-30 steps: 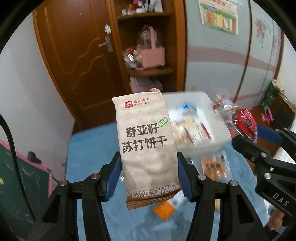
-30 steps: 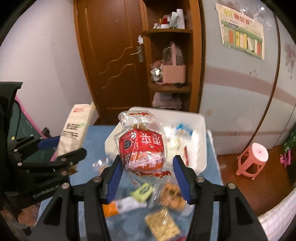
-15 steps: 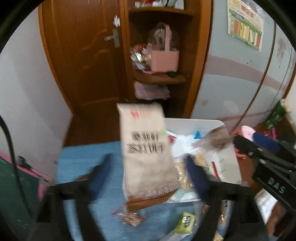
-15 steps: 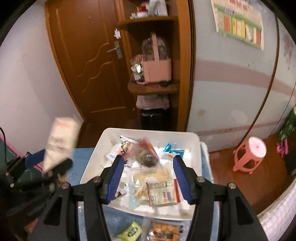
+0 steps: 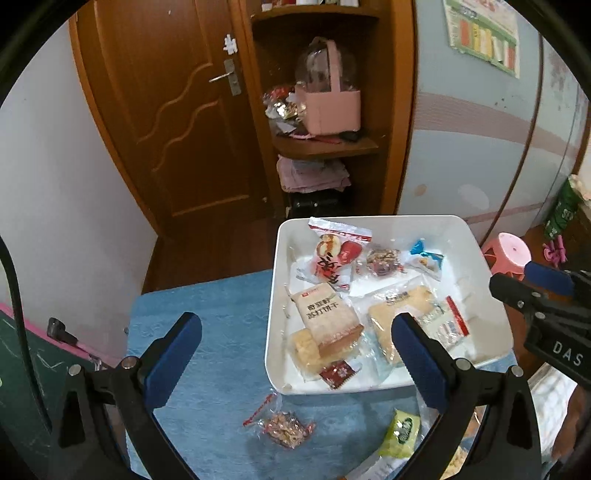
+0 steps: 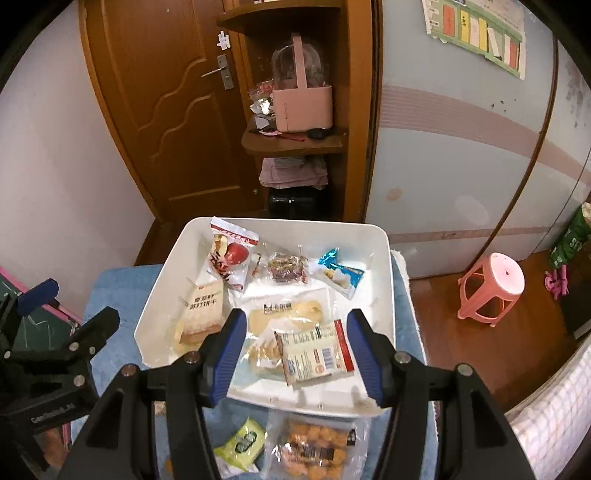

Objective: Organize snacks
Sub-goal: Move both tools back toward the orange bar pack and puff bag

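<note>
A second ago my left gripper (image 5: 295,354) pinched the soda cracker pack (image 5: 325,317); now its jaws are spread wide and empty, and the pack lies in the white bin (image 5: 480,254). My right gripper (image 6: 295,354), spread and empty, has dropped its red snack bag too. Loose packets remain on the blue tabletop (image 5: 221,302).

Wrapped snacks (image 5: 325,317) in white tray (image 5: 275,306)

orange snack packet (image 6: 314,452) cut off by bottom edge, wall chart (image 6: 476,35) cropped
</note>
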Tool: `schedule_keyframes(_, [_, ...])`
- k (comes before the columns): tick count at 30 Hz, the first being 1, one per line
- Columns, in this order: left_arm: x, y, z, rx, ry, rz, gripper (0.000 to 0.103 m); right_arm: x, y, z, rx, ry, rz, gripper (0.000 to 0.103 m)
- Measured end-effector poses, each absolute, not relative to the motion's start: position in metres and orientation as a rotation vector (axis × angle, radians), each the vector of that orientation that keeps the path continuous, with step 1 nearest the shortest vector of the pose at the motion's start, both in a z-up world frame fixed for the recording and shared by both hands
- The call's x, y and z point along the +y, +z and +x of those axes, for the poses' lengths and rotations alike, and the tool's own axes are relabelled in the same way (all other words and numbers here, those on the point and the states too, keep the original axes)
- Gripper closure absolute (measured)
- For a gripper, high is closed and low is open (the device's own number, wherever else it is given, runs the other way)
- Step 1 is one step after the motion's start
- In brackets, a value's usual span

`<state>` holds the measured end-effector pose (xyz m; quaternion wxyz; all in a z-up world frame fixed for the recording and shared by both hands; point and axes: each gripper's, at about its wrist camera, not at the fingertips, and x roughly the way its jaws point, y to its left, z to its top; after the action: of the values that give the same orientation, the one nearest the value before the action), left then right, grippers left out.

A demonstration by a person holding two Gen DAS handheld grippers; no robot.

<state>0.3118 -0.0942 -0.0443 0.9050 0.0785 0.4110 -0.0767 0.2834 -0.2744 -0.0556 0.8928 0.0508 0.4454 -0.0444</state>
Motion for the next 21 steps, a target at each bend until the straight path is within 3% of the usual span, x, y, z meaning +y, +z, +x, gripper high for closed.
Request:
schedule_keyframes(11, [-0.08,-0.009,0.244,0.761,-0.193,0.171,0.001,-0.264,-0.019,0.219,0.872,-0.072,0.066,0.046])
schedule_keyframes(21, [-0.076,-0.001,0.183,0.787,-0.301,0.193,0.001,-0.252,-0.01,0.157,0.849,-0.013,0.036,0.046])
